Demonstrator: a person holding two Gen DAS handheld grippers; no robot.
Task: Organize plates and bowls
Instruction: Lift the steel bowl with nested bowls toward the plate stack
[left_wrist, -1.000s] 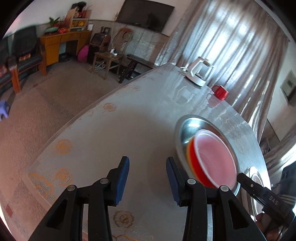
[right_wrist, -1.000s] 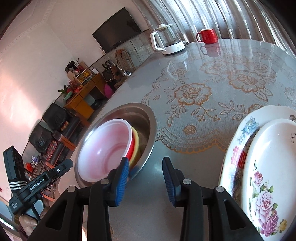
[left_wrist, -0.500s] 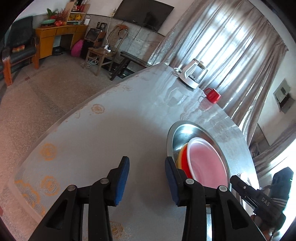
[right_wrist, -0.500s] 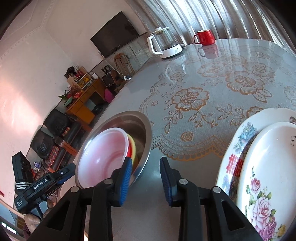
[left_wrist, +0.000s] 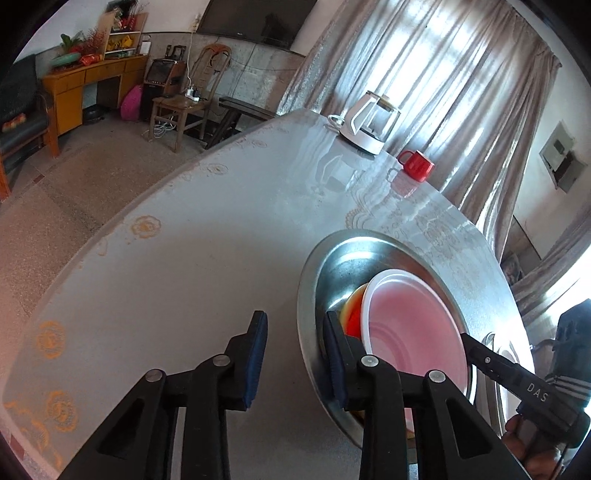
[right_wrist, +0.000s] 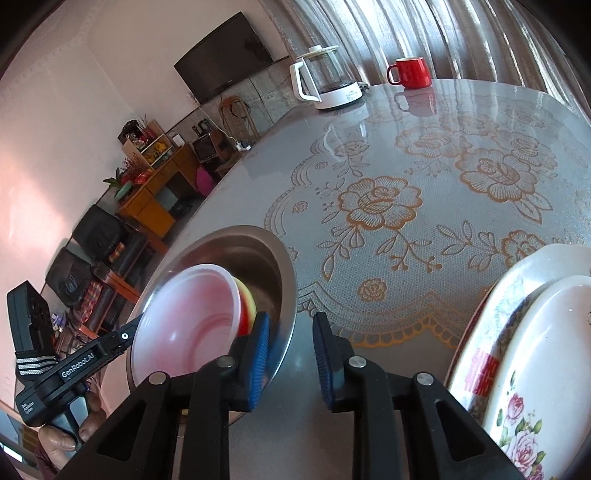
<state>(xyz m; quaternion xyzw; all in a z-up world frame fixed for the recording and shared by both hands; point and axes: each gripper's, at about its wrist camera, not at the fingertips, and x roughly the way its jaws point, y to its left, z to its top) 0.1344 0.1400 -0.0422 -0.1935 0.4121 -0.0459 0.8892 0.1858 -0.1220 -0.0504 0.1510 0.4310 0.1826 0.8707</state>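
Bowls sit nested between the two tongs: a pink bowl (left_wrist: 413, 332) with a white rim, tilted, lies on an orange-yellow bowl (right_wrist: 248, 308), both inside a wide steel basin (left_wrist: 332, 266) on the surface (right_wrist: 406, 155).

Left tongs (left_wrist: 295, 350) straddle the basin's near rim: one blue pad is inside the basin by the orange bowl, the other outside over the bare surface. Their jaws have just been closing with the rim between them, but a clear gap remains on the outer side, so they do not grip it.

Right tongs (right_wrist: 291, 347) straddle the opposite rim the same way, the inner pad touching or nearly touching the steel edge, the outer pad apart from it. These jaws have also just been closing and do not yet clamp.

Just beside the right tongs, on the side away from the basin, two stacked plates (right_wrist: 517, 350) with rose patterns rest on the lace-patterned cloth. Far beyond both tongs stand a glass kettle (right_wrist: 327, 79) and a red mug (right_wrist: 410, 72).
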